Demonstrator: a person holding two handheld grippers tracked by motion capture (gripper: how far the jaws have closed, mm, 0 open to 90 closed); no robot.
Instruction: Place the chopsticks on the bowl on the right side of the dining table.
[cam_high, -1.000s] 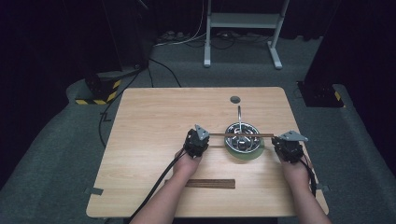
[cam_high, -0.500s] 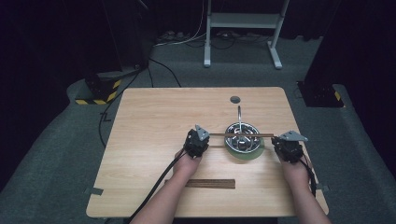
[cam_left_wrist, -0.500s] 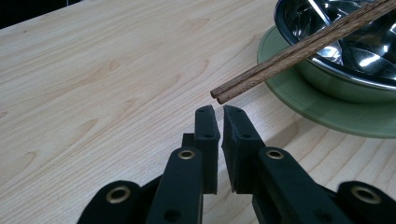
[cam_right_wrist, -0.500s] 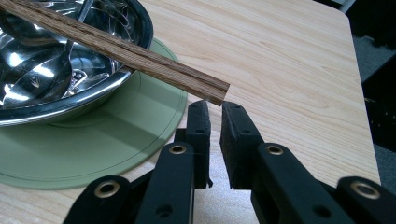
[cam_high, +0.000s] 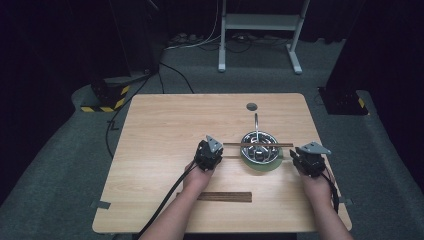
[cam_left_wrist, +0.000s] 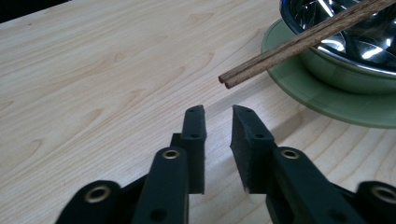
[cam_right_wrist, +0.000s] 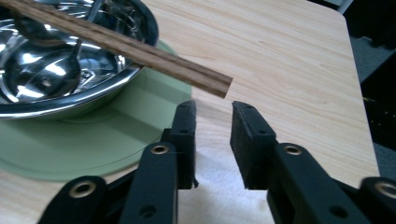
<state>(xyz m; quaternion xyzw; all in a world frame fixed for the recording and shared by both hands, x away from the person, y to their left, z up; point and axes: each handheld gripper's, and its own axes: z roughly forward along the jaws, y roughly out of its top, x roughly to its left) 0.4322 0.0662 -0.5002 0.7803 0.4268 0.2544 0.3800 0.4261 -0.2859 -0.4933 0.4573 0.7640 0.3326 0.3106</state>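
Observation:
A pair of brown wooden chopsticks lies across the rim of a steel bowl, which stands on a green plate. A spoon rests in the bowl with its handle pointing away. My left gripper sits just off the chopsticks' left end. Its jaws have just been opening and hold nothing. My right gripper sits just off the right end. Its jaws have also just been opening, with nothing between them.
A dark wooden strip lies on the table near the front edge, between my forearms. A small round hole sits in the tabletop behind the bowl. Cables trail off the left side. A white stand is on the floor beyond.

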